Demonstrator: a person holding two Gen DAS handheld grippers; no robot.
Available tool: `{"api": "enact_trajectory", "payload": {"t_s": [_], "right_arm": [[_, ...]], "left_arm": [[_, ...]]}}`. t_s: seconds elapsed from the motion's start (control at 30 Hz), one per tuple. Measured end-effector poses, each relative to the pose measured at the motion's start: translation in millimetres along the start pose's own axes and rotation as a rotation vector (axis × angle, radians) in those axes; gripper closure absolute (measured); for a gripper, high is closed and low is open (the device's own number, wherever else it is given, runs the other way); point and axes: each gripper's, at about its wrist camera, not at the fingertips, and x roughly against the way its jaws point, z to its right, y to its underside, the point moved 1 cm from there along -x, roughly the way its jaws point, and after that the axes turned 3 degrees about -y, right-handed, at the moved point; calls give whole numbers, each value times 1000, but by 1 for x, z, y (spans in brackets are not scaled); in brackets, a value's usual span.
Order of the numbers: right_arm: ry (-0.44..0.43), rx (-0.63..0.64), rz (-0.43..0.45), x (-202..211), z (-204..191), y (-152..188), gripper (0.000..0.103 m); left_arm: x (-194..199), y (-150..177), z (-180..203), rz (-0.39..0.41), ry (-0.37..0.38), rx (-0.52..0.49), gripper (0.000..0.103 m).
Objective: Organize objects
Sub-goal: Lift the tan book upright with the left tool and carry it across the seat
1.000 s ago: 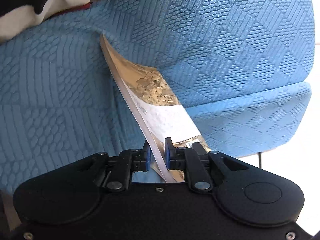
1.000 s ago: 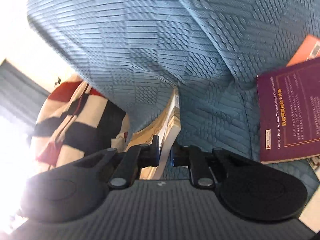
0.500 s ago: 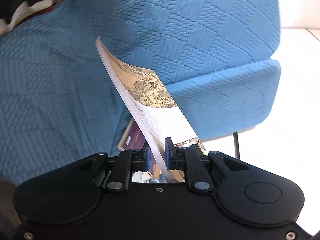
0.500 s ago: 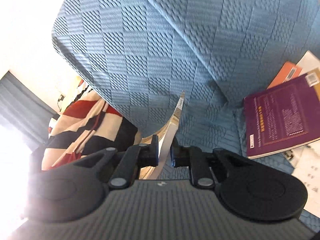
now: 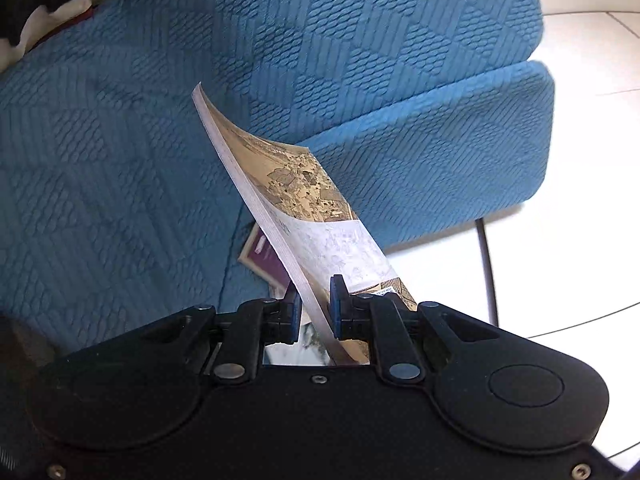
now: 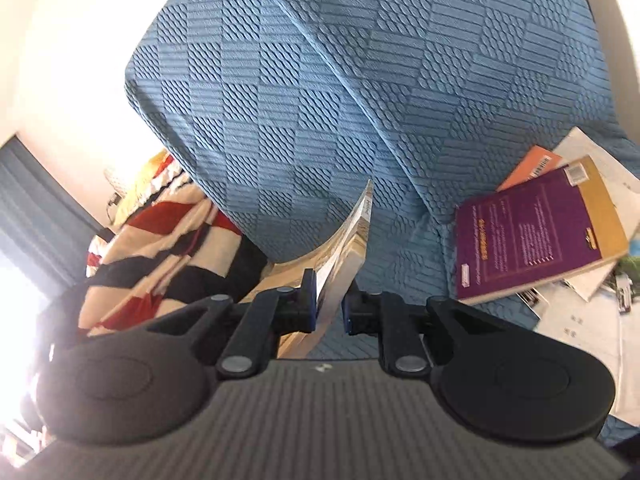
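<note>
Both grippers tilt moderately downward toward a blue textured sofa [image 5: 400,60], each clamped on the same paperback book [image 5: 320,216] from opposite ends.

Left gripper [image 5: 315,312]: jaws nearly together, pinching the book's edge between the blue pads. Seen edge-on here, the book runs up and to the left away from the jaws, its far corner curling. The cover shows a tan old-style painting and a pale band below it. The book is held in the air above the seat cushion, touching no surface that I can see.

Right gripper [image 6: 330,308]: jaws likewise narrow, pinching the book [image 6: 348,256] at its lower end; the long axis runs up the view, slightly rightward, with the cover bowing to the left.

On the seat to the right in the right wrist view lies a purple book [image 6: 528,232], flat, on top of an orange book [image 6: 528,164] and loose white papers [image 6: 592,320]. A striped red, black and cream blanket [image 6: 160,248] sits at the left. The left wrist view catches a corner of the purple book [image 5: 264,260] under the held one.

Against a second ago: the book has come up and away from the sofa's backrest, more white floor [image 5: 580,120] and the whole book pile now show, and the grip is unchanged on both sides.
</note>
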Motion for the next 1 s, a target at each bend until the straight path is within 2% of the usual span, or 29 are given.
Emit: {"api": "enact_trajectory", "payload": {"t_s": [0.33, 0.73, 1.0], "right_arm": [[63, 39, -19, -24, 17, 45, 86], [104, 82, -67, -34, 20, 92, 84], [102, 72, -150, -44, 18, 128, 84]], "left_arm": [[-28, 2, -38, -31, -95, -22, 90], [-30, 13, -59, -35, -216, -63, 90], [-45, 21, -69, -73, -402, -114, 91]]}}
